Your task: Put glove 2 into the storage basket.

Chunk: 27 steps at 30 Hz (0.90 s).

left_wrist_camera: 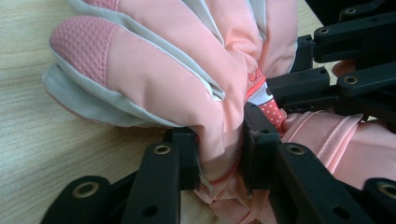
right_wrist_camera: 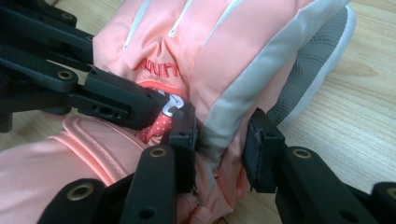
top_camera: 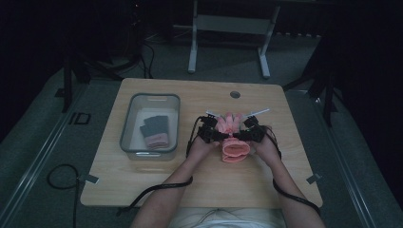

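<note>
While the pink glove (top_camera: 232, 135) lies near the middle of the wooden table (top_camera: 142, 199), just right of the bin, I have both tools on it at the wrist end of the hand part. Its fingers point away from me and its cuff opens toward my edge of the table.

My left gripper (left_wrist_camera: 219, 147) has its jaws pinched tight on a fold of the glove's pink fabric; cloth bunches between the pads. My right gripper (right_wrist_camera: 219, 151) sits on the opposite edge. Its jaws straddle the grey side strip, and the near pad presses the fabric, but I see a gap at the far pad, so I cannot tell whether the grip is firm. Both grippers almost meet over the glove.

Further out, to the left, stands a clear plastic bin (top_camera: 127, 124) holding dark and pinkish folded gloves (top_camera: 155, 131). A cable (top_camera: 157, 189) trails from my left forearm off the near edge.
</note>
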Motion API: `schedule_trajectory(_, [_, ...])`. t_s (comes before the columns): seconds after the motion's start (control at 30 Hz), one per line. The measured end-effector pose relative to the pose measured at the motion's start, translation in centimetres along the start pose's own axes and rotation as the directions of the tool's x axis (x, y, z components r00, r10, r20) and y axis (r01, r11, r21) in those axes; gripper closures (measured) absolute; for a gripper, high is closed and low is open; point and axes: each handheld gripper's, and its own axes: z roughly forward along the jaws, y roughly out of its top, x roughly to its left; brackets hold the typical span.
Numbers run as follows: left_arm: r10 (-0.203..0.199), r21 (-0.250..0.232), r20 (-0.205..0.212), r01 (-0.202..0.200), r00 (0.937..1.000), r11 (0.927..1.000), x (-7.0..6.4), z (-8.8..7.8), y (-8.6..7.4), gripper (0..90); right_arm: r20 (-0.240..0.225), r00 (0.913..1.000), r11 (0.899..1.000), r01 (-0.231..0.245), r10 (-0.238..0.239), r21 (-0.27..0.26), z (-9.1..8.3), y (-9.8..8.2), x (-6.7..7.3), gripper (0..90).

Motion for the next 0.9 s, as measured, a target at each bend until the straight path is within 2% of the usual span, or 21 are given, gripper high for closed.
schedule_trajectory(0.37, [0.035, 0.007, -0.035, -0.035, 0.9988, 0.9994, -1.2, -1.1, 0.5, 75.7, -0.034, 0.9988, 0.999, -0.037, 0.036, -0.026, -0.8, 0.0, 0.0, 69.4])
schedule_trajectory(0.5, [0.052, 0.006, -0.056, -0.052, 0.9970, 0.9986, -1.7, -1.8, 0.8, 76.0, -0.032, 0.9990, 0.999, -0.033, 0.031, -0.041, -1.2, 0.2, 0.4, 69.8])
schedule_trajectory(0.7, [0.059, -0.017, -0.053, -0.060, 0.9969, 0.9981, -2.2, -3.2, 1.4, 76.1, -0.045, 0.9985, 0.997, -0.033, 0.030, -0.074, -2.2, 0.8, 0.9, 69.9])
schedule_trajectory(0.9, [0.078, -0.033, -0.070, -0.081, 0.9945, 0.9962, -3.0, -4.5, 2.1, 76.2, -0.050, 0.9984, 0.994, -0.032, 0.027, -0.102, -3.3, 1.5, 1.3, 69.9])
